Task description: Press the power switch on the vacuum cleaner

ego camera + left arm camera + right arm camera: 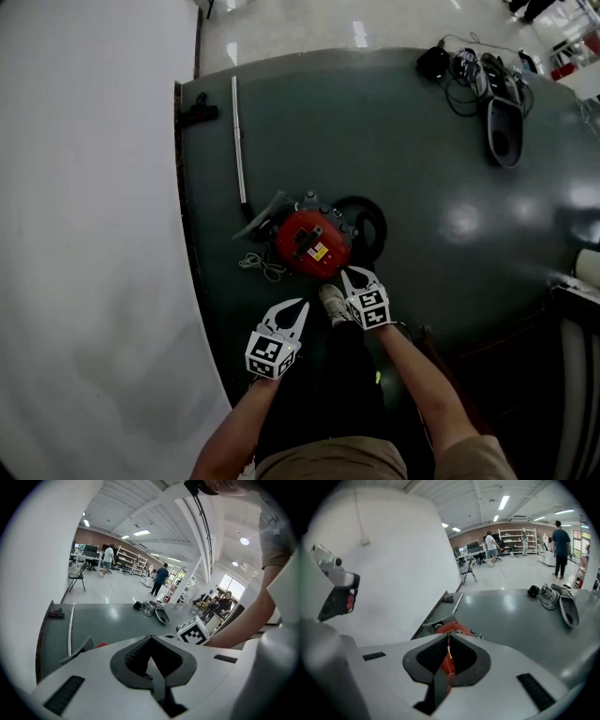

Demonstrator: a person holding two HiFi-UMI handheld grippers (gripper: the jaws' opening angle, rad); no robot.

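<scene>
The red vacuum cleaner (312, 244) sits on the dark green floor, with a yellow label on top. My right gripper (343, 273) is shut, its tip at the vacuum's near right edge; I cannot tell whether it touches. In the right gripper view, the red body (452, 628) shows just past the closed tip of the right gripper (449, 634). My left gripper (302, 304) is shut and holds nothing, a short way nearer than the vacuum. The left gripper view has its closed tip (151, 637) and a sliver of red vacuum (101, 645).
A metal tube (238, 141) and a black nozzle (199, 111) lie beyond the vacuum near the white wall (94, 234). A black hose coil (370, 225) is beside the vacuum. Cables (469, 70) and a floor head (503, 131) lie far right. A shoe (333, 302) stands between the grippers.
</scene>
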